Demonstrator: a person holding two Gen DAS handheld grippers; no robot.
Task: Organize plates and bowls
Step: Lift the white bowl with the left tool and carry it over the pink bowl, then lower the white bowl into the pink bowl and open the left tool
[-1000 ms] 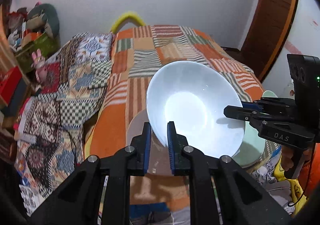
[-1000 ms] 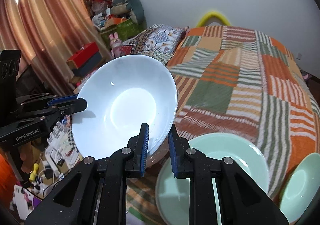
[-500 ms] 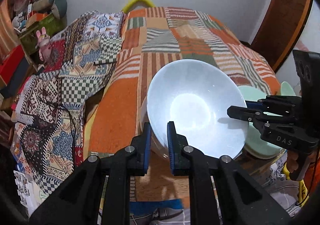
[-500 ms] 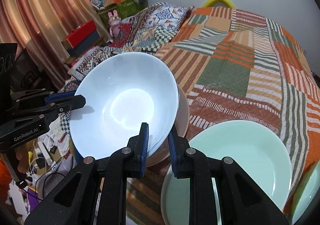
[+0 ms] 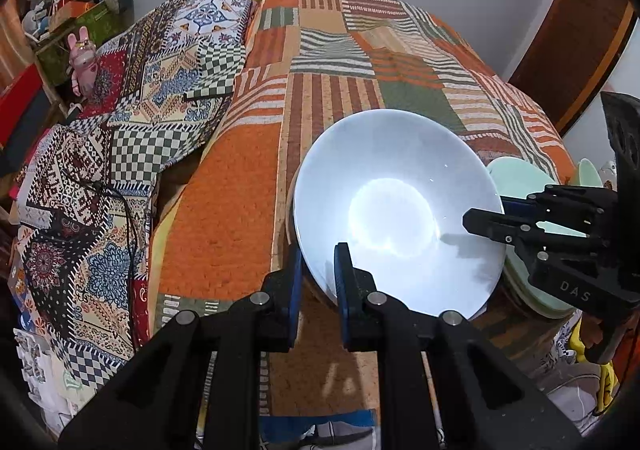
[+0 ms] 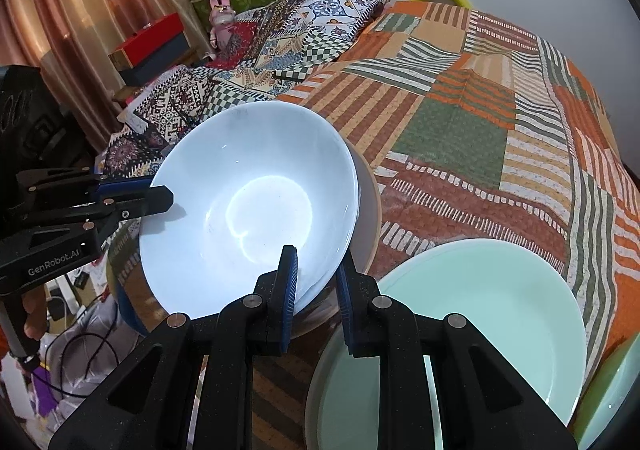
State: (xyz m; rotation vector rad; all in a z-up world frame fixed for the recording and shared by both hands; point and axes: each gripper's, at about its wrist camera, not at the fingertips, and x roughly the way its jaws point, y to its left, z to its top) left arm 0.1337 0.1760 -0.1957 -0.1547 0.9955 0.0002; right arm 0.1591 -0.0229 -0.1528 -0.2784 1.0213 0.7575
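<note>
A white bowl (image 5: 396, 209) is held by both grippers, one on each side of its rim. My left gripper (image 5: 318, 282) is shut on its near rim in the left wrist view. My right gripper (image 6: 316, 286) is shut on the opposite rim; the bowl also shows in the right wrist view (image 6: 248, 205). The bowl sits low in a beige bowl (image 6: 370, 209) beneath it; whether they touch is unclear. A large mint-green plate (image 6: 480, 298) lies to the right on the bed. Another mint-green dish (image 6: 616, 390) shows at the far right edge.
The dishes are on a striped patchwork bedspread (image 6: 480, 89). A patterned quilt (image 5: 120, 153) drapes over the bed's left side. Boxes, a pink bunny toy (image 6: 222, 19) and clutter stand by the curtain. Floor clutter lies below the bed's near edge.
Both grippers have lowered the white bowl toward the bed, down into the beige bowl. Both stayed shut on its rim throughout.
</note>
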